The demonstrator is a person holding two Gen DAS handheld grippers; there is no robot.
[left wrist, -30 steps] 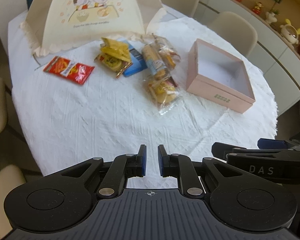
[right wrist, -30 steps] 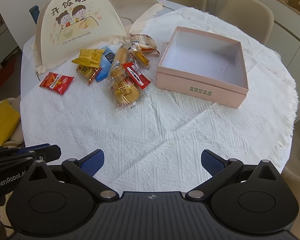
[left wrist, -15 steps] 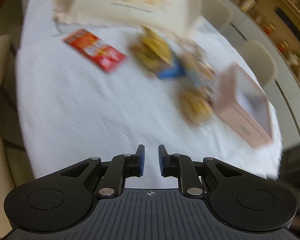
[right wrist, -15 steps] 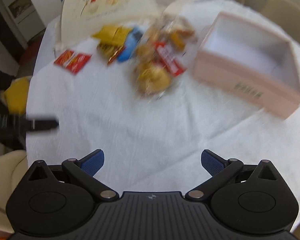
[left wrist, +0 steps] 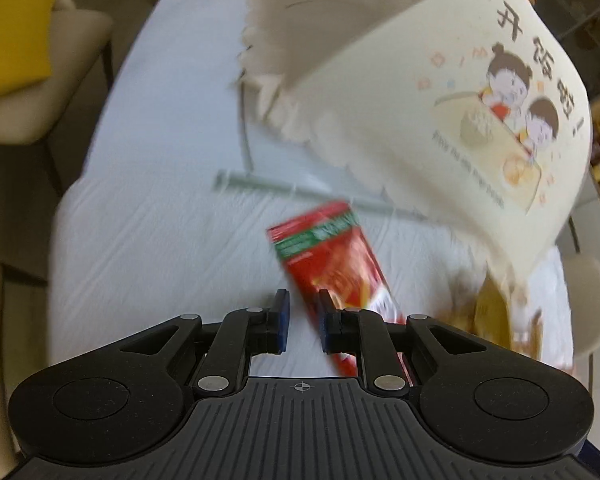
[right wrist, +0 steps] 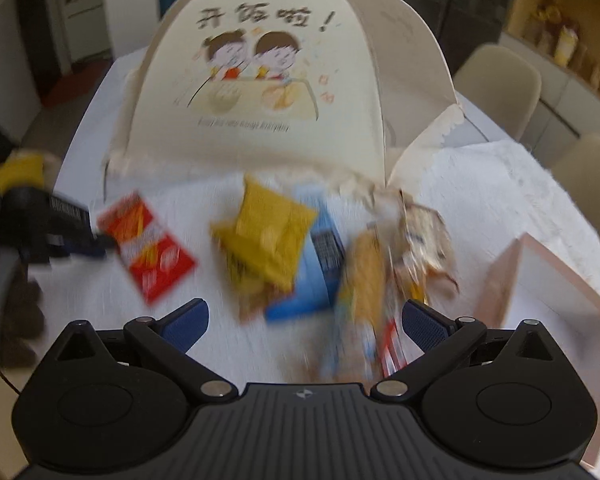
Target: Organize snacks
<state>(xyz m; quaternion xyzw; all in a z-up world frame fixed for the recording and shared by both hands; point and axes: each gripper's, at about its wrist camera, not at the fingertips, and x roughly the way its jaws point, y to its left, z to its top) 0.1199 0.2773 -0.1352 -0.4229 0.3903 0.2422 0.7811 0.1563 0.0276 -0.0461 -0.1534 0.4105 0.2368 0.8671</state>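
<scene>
Red snack packet point(left wrist: 332, 264) flat on white tablecloth point(left wrist: 160, 232), near end just under right pad of left gripper point(left wrist: 302, 320); fingers narrow, small gap, gripping nothing. Packet long axis runs away from gripper, leaning left, toward food cover point(left wrist: 440, 120). Right gripper point(right wrist: 304, 320) spread wide above snack pile point(right wrist: 284, 248); pink box point(right wrist: 556, 292) at right. A second ago both hung back near table edge; packet lay far off.

One red packet point(right wrist: 148, 246), one yellow packet point(right wrist: 266, 232), one blue packet point(right wrist: 314, 276), one pink box point(right wrist: 560, 300).
</scene>
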